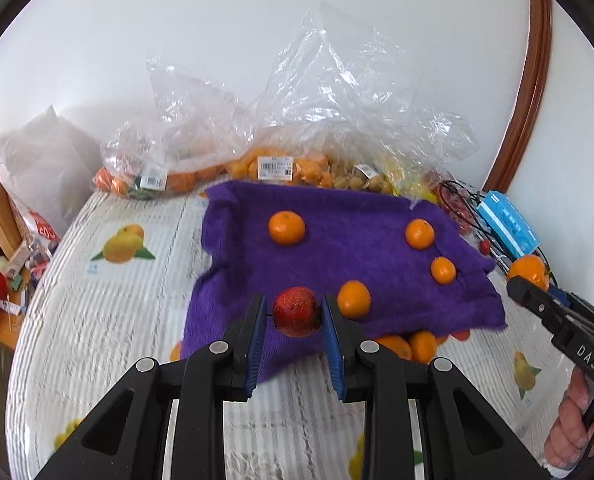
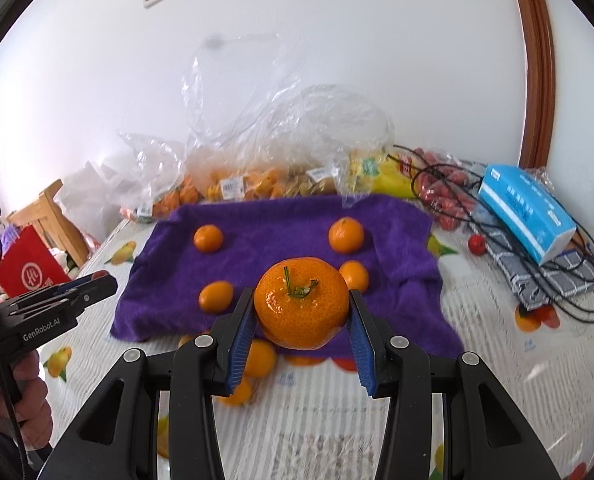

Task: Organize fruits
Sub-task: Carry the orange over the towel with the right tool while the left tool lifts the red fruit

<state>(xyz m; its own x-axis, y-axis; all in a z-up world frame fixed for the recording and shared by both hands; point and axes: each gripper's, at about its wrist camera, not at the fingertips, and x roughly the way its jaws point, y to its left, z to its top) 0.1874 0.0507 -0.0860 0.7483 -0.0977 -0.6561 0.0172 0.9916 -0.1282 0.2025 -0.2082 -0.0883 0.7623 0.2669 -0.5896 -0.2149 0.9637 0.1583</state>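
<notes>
4 mandarins (image 2: 208, 238) on towel (image 2: 281, 236); fruit bags (image 2: 257, 184) behind it (against wall); tissue pack (image 2: 527, 212) right.

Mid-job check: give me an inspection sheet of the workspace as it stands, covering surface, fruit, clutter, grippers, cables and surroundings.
Surface: fruit-print tablecloth with a purple towel spread on it.
Job's things: four small oranges lie on the towel; more oranges sit at its near edge, partly tucked under it.
Clutter: clear fruit bags along the wall, blue tissue pack, checked cloth.
Grippers: left gripper shut on a small red fruit; right gripper shut on a large orange.
Cables: black cable looped over the tissue pack and cloth.
Surroundings: white wall, wooden door frame, red bag.
</notes>
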